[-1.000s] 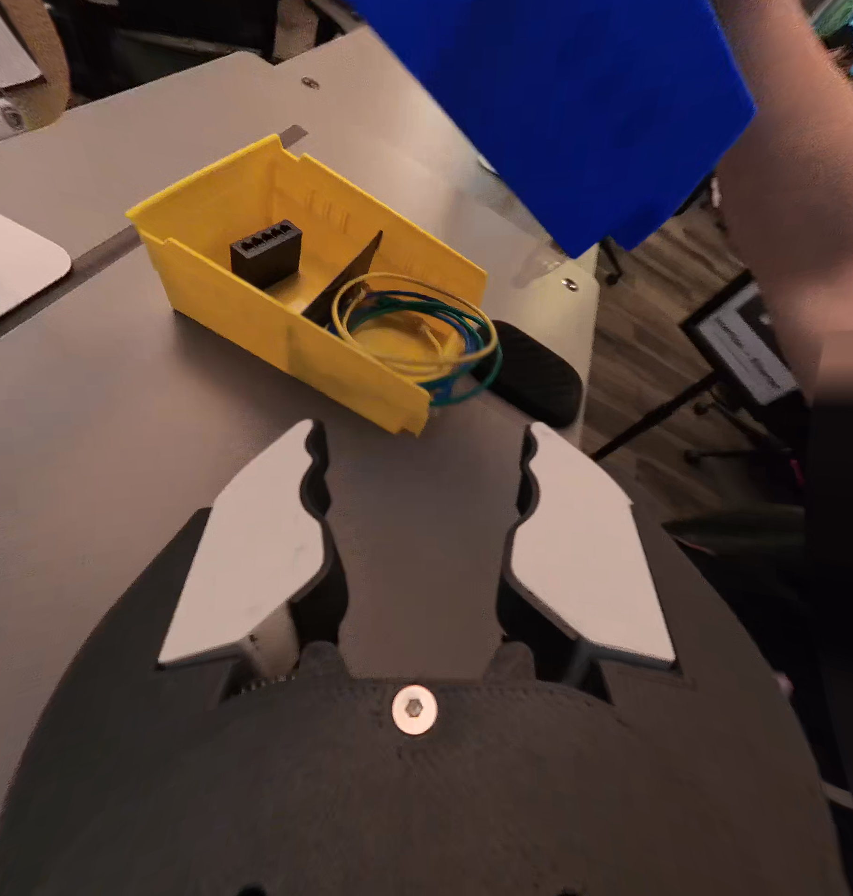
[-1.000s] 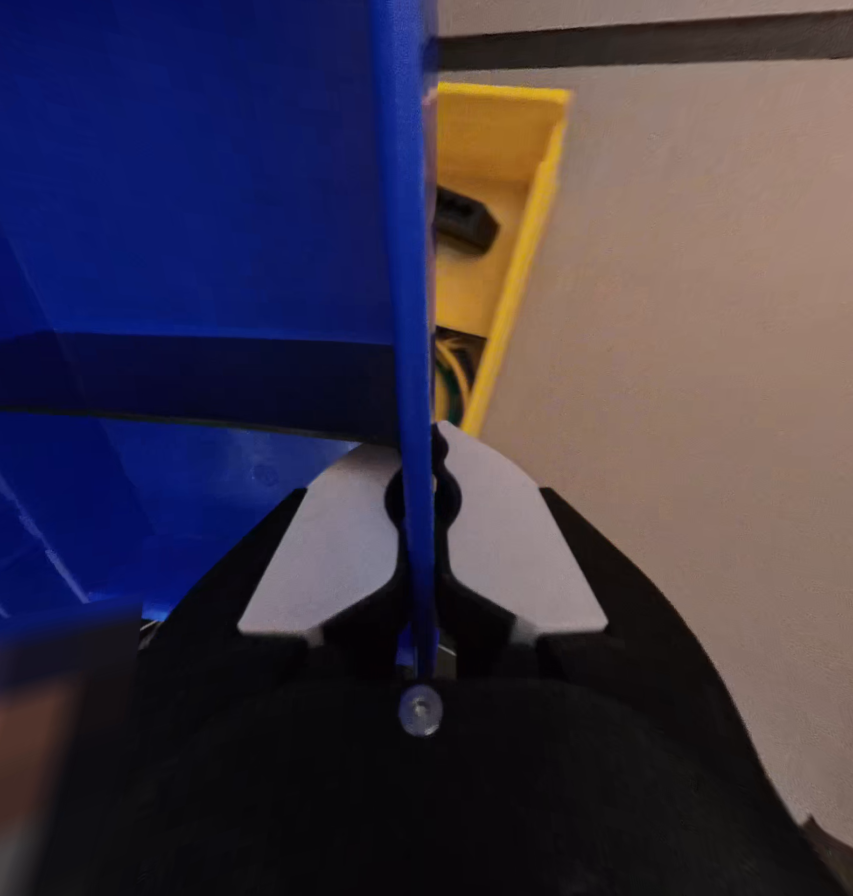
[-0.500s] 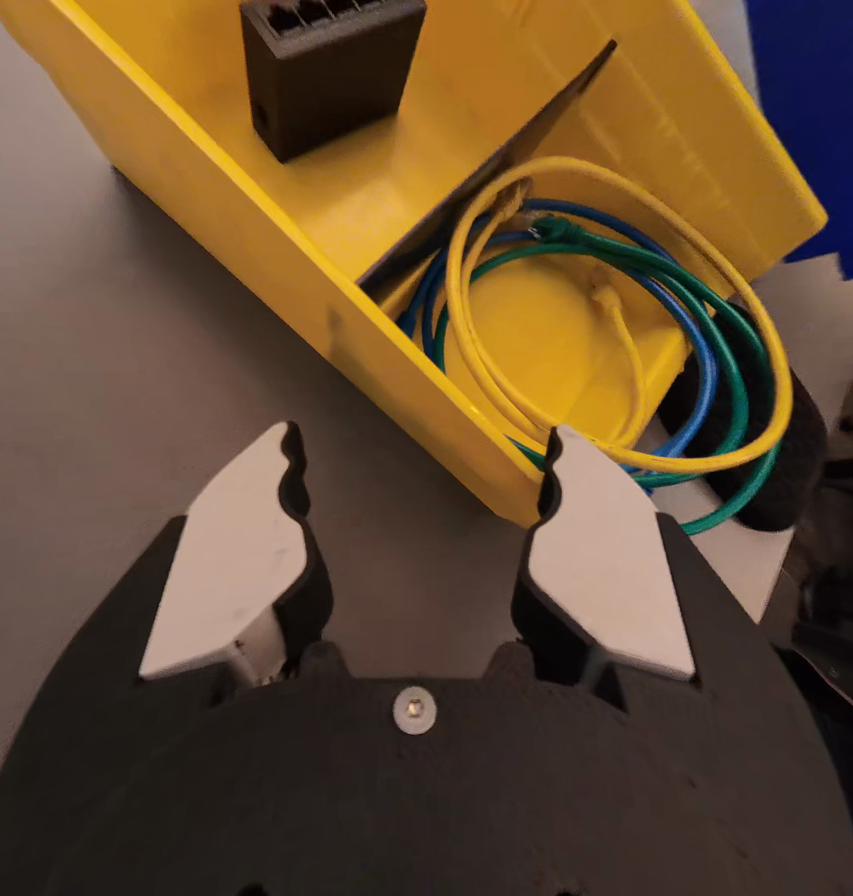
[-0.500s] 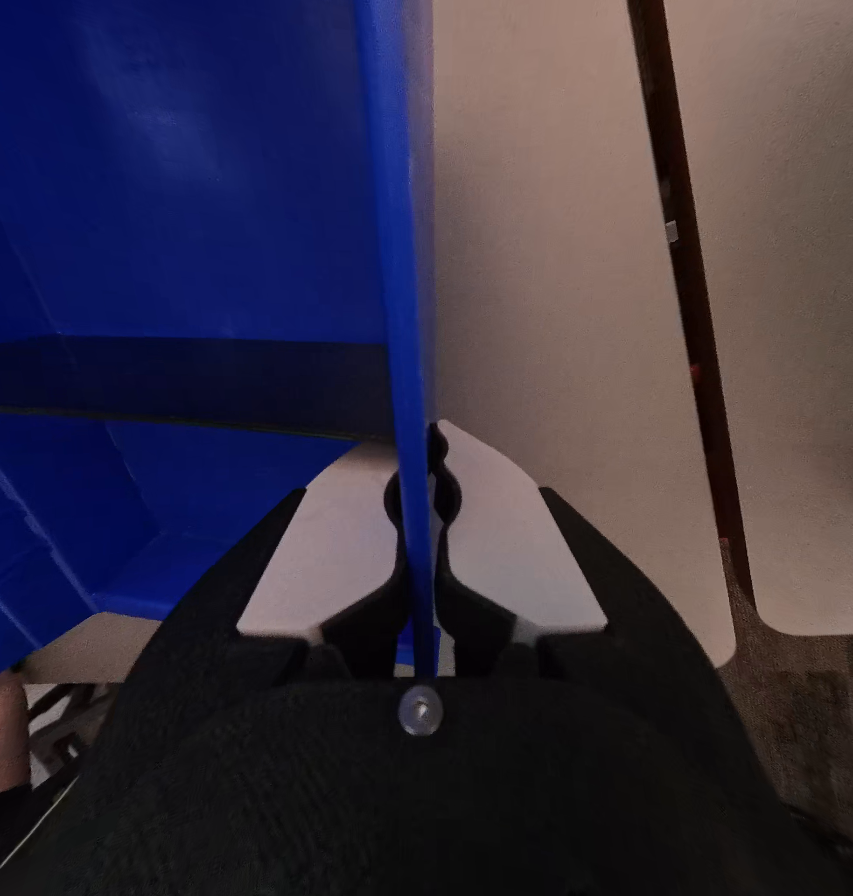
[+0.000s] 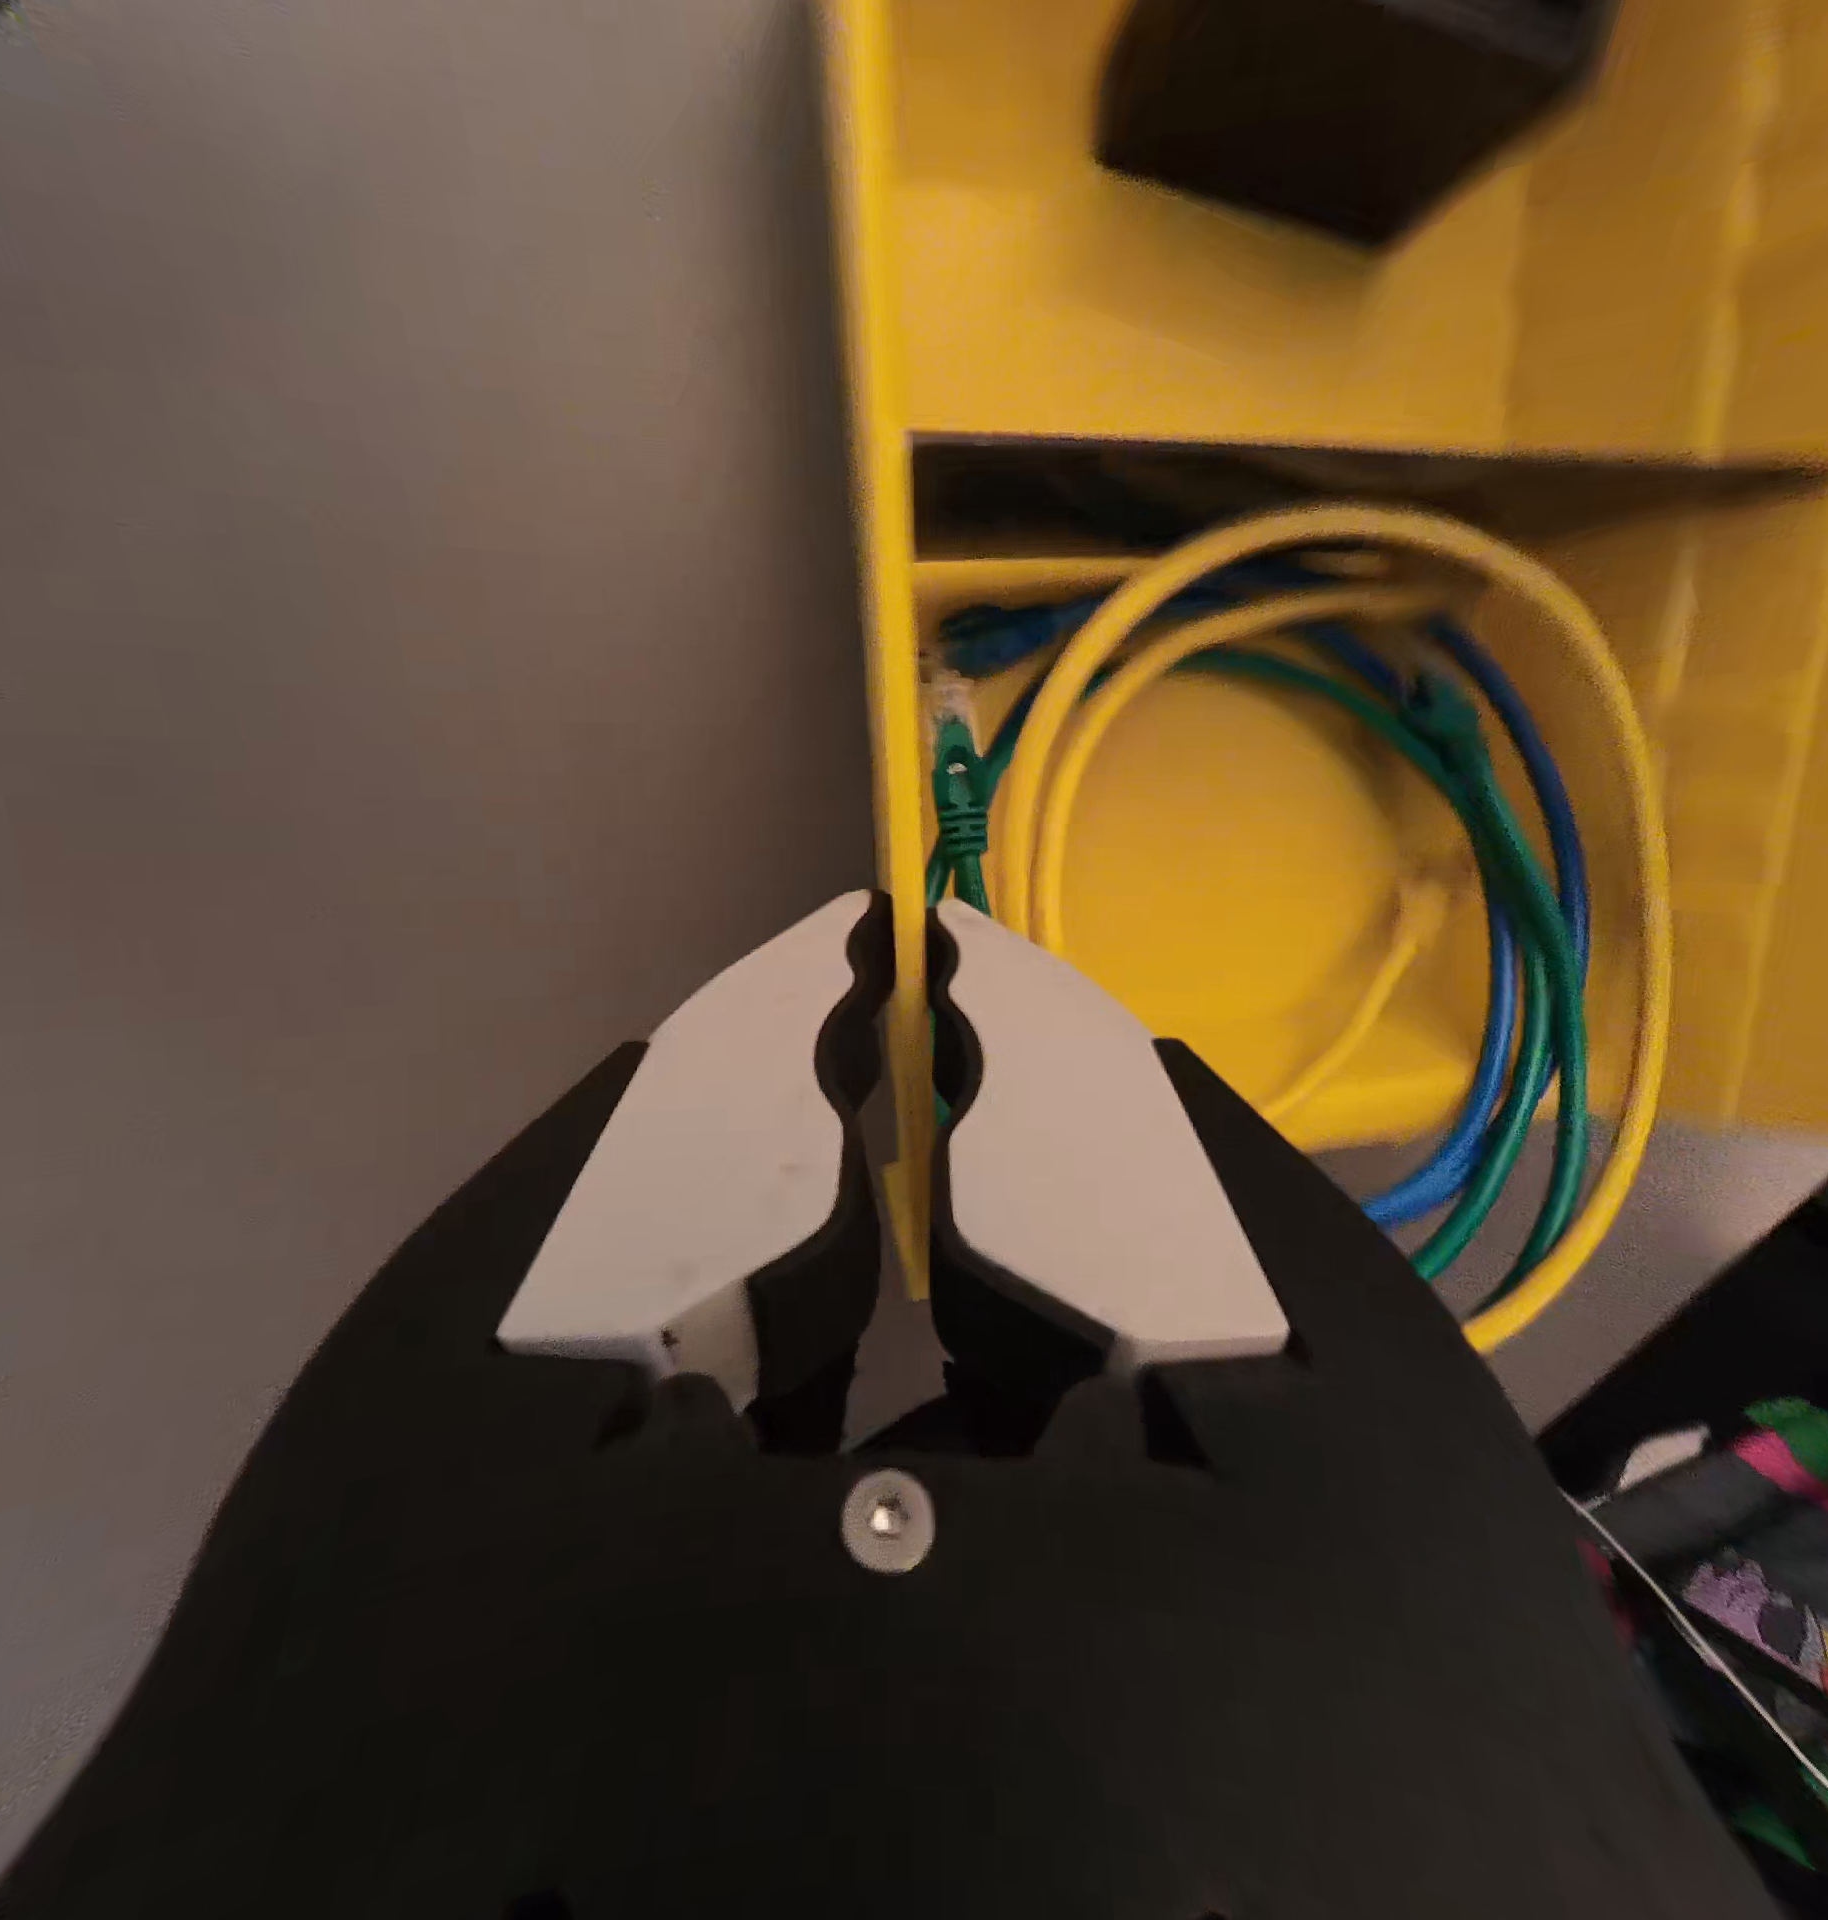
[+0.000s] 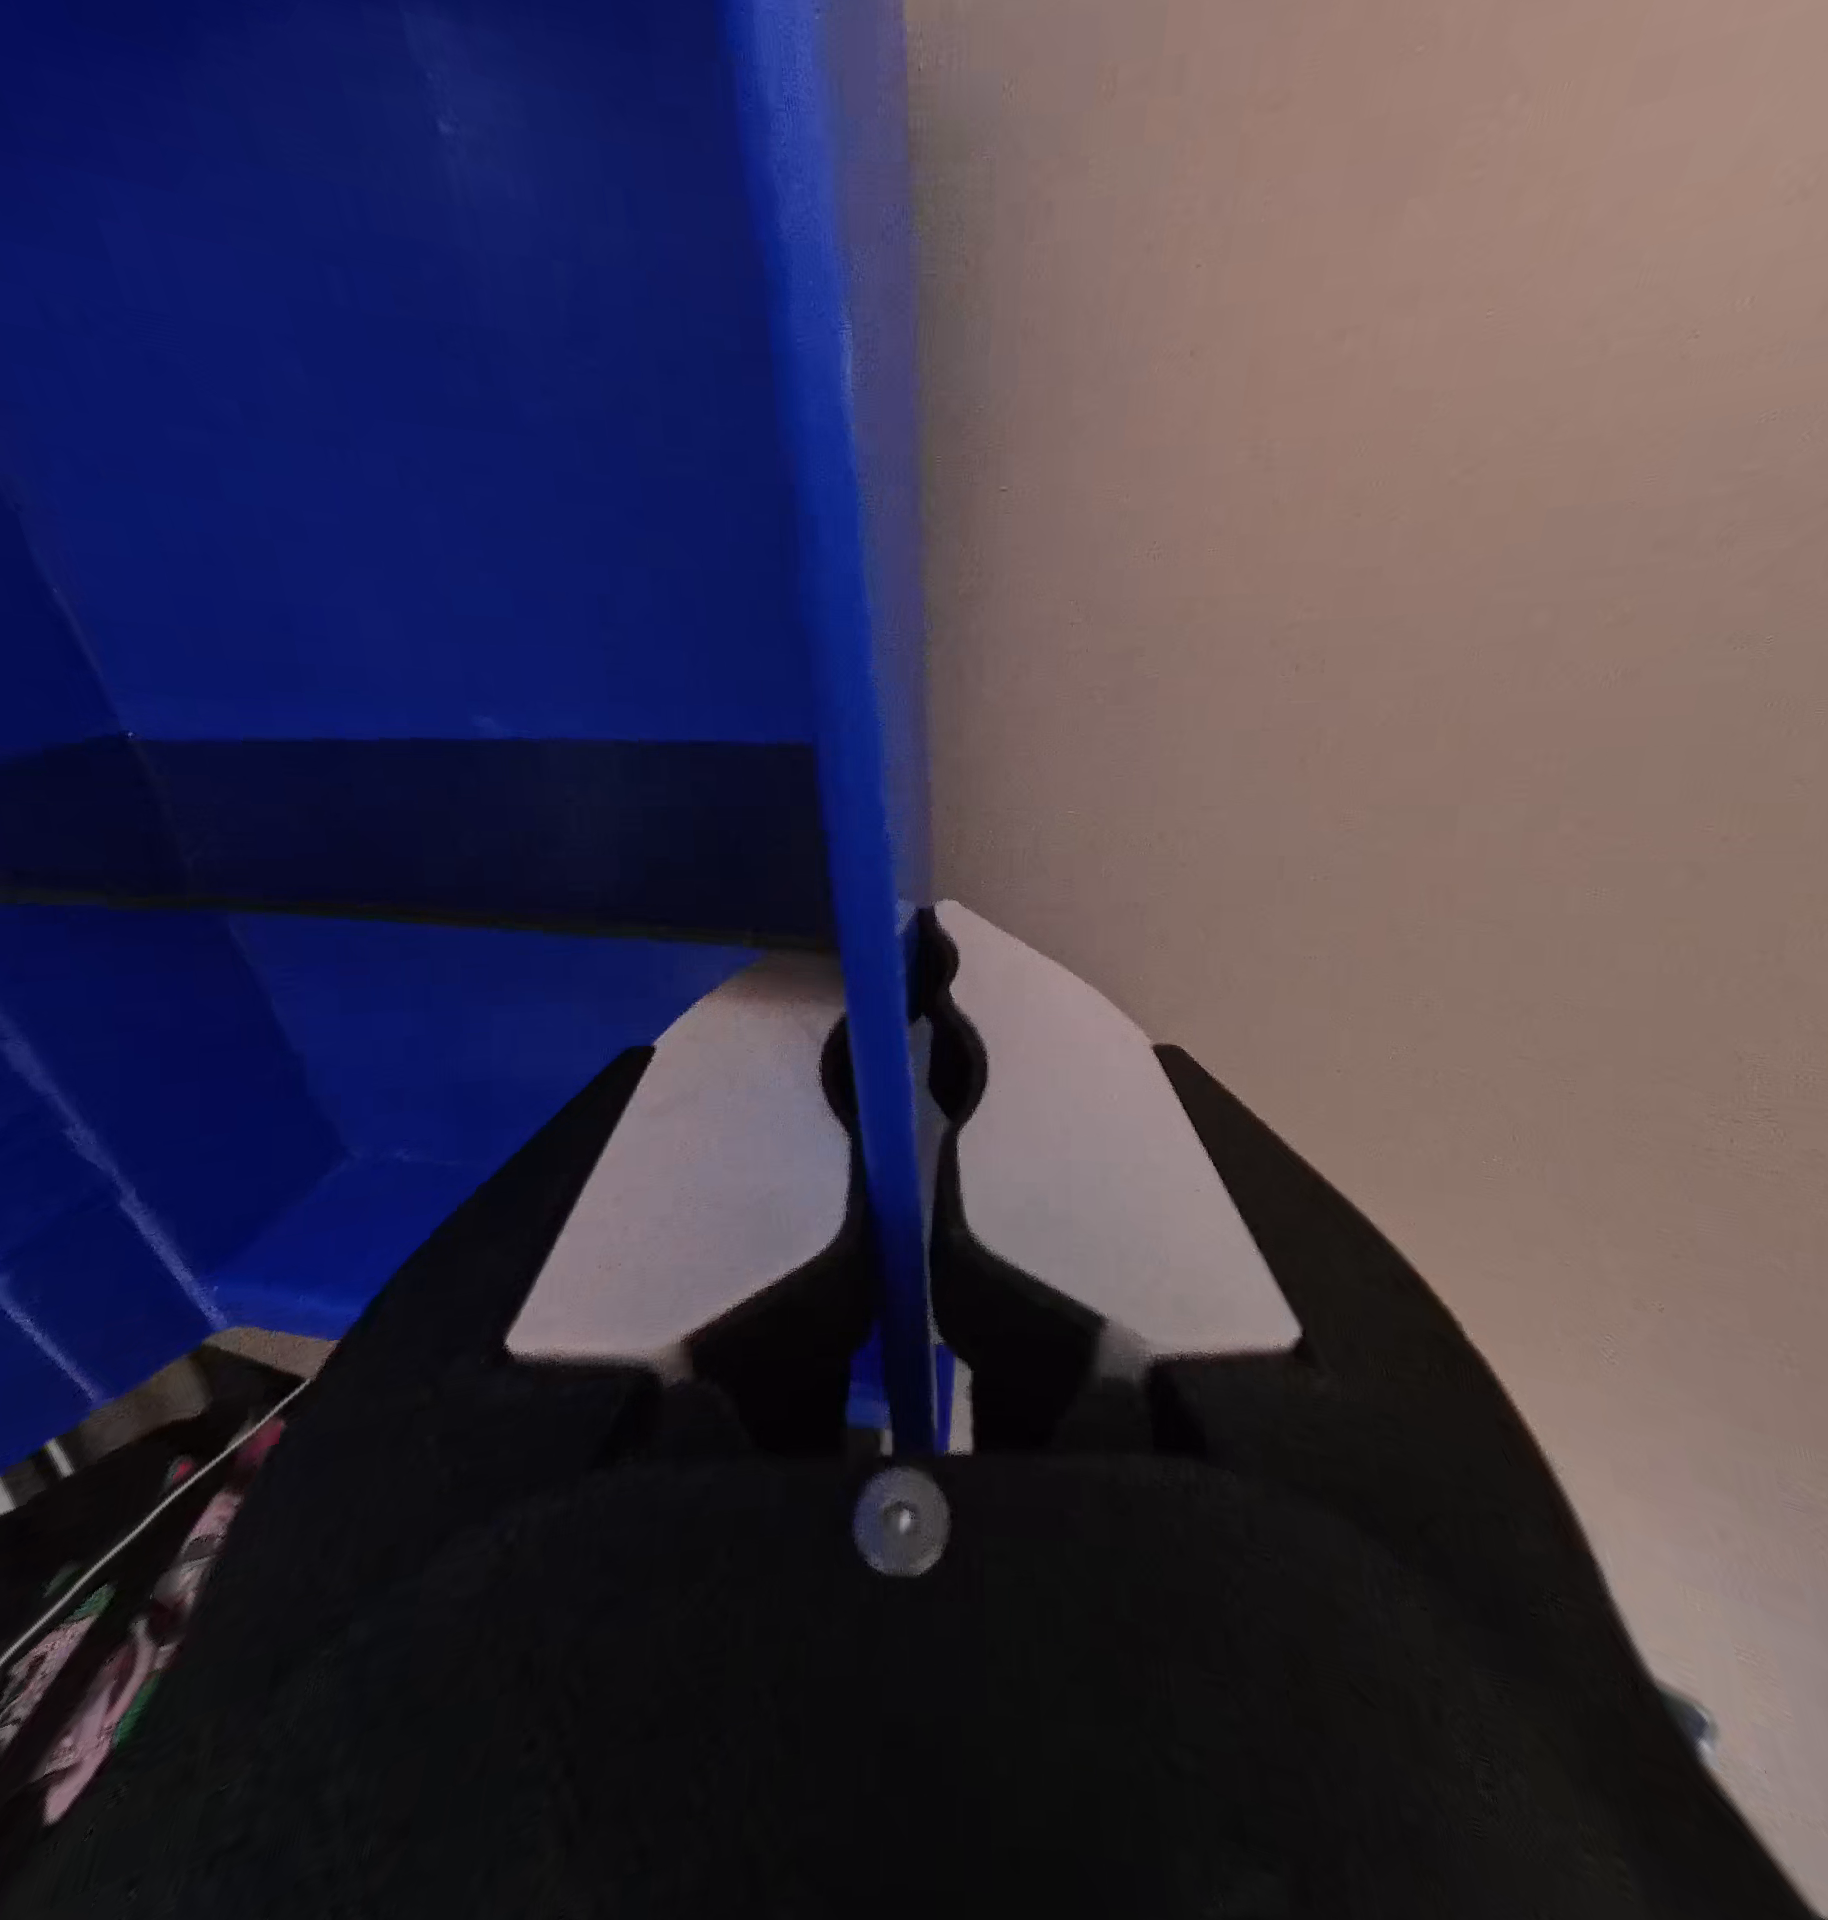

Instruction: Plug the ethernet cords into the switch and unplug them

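Yellow bin (image 5: 1253, 343) side wall is clamped between the left tongs (image 5: 912, 914), fingers pinched tight on the thin plastic edge. Bin is split by a dark divider (image 5: 1357, 468). Near compartment, just right of the left tongs: coiled ethernet cords (image 5: 1512, 935) in yellow, green and blue, loops overlapping and spilling over the low open end onto the grey worktop (image 5: 370, 520). A green plug (image 5: 957, 779) sits against the gripped wall just ahead of the fingertips. Far compartment beyond the divider: black switch (image 5: 1336, 114), blurred, ports not readable. Right tongs (image 6: 915, 914) clenched on the wall of a blue bin (image 6: 370, 416), bin body to their left, beige worktop (image 6: 1409, 623) to their right.
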Tool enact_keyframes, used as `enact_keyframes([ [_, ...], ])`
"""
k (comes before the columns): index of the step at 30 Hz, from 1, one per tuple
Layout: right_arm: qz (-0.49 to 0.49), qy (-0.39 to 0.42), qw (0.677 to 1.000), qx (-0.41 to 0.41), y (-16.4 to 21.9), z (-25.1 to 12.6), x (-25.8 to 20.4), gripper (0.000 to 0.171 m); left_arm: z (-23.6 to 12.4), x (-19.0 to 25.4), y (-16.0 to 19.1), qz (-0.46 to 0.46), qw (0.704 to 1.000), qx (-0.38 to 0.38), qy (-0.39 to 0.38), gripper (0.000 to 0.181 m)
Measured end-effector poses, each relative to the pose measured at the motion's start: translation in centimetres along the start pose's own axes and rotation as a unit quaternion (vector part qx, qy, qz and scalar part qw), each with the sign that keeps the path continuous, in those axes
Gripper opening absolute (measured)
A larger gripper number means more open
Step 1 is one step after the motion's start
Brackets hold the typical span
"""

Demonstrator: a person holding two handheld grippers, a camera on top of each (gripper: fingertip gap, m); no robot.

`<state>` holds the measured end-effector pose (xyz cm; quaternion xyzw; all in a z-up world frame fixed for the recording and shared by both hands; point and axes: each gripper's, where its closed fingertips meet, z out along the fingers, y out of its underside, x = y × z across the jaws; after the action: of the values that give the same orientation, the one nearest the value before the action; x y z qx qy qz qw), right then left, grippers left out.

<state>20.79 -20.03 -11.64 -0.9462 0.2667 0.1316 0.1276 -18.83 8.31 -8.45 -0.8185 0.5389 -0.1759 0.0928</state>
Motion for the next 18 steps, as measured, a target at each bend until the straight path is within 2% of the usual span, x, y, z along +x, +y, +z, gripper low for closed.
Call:
enact_keyframes([
  [5, -0.058, -0.014, 0.998, -0.033, -0.4, 3.6, -6.2, 0.006, -3.6, -7.7, 4.9, -0.107, 0.994, 0.025, 0.015, 0.007],
  [9, -0.072, 0.002, 0.996, -0.06, -0.7, 4.8, -7.0, 0.006, -6.5, -11.6, 10.0, -0.221, 0.971, 0.064, 0.069, 0.012],
  [14, -0.024, 0.07, 0.995, -0.069, -1.2, 3.4, -1.6, 0.006, -9.3, -15.5, 15.2, -0.314, 0.94, 0.114, 0.061, 0.013],
  [18, 0.051, 0.085, 0.993, -0.057, -0.9, 1.5, 3.6, 0.006, -10.8, -18.2, 17.5, -0.368, 0.918, 0.147, 0.021, 0.012],
])
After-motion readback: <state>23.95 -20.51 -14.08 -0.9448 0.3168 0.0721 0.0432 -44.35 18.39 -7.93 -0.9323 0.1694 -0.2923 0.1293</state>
